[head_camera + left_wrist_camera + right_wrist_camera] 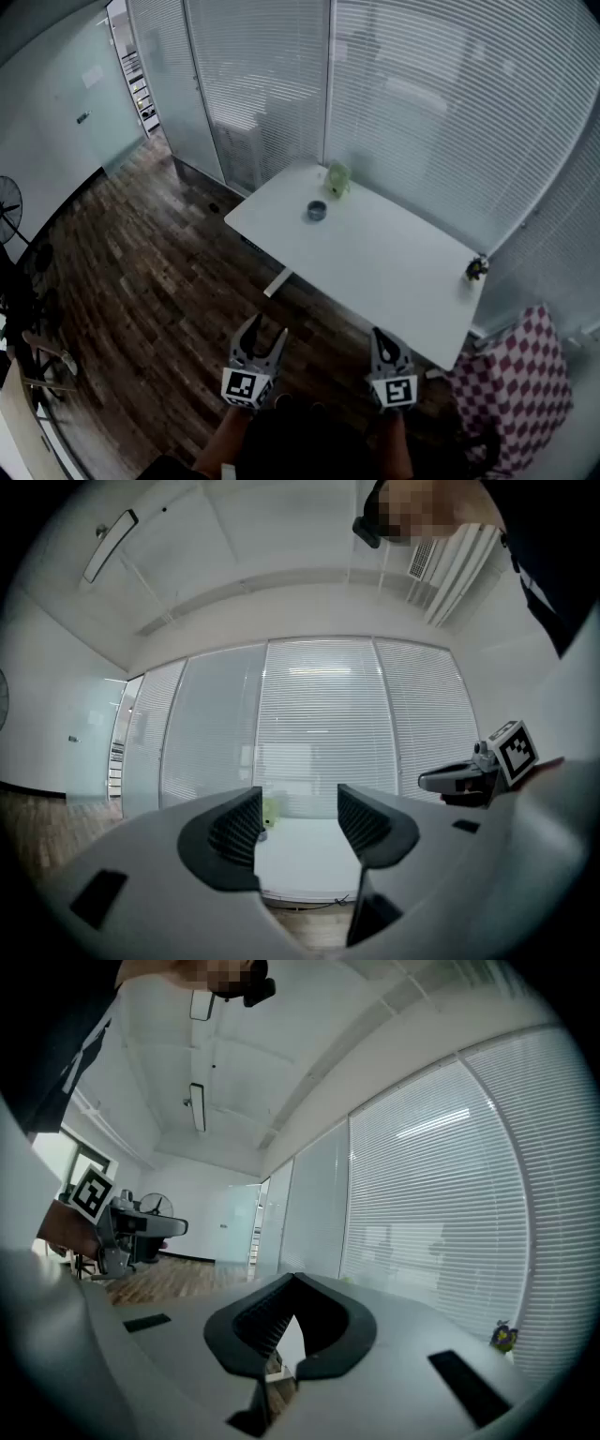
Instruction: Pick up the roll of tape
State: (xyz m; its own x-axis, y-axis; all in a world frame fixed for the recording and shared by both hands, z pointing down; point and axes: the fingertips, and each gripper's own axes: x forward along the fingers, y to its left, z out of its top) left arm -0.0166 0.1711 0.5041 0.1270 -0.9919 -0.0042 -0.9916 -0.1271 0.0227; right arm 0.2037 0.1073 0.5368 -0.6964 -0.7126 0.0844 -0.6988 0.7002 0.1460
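Now holds left gripper [265,334] spread, right gripper [384,339] pressed together, both empty. Risks overreaching and shoving the roll of tape [316,211] along the bench [394,267].

A white worktop [375,253] stands ahead of the left gripper [265,330] on a dark plank floor [141,300], closed white blinds [450,103] behind it. A black fan [7,211] stands far to that gripper's left.

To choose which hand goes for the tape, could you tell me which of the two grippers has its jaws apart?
The left gripper: its jaws stand wide apart, nothing between them, while the right gripper has its jaws closed tip to tip.
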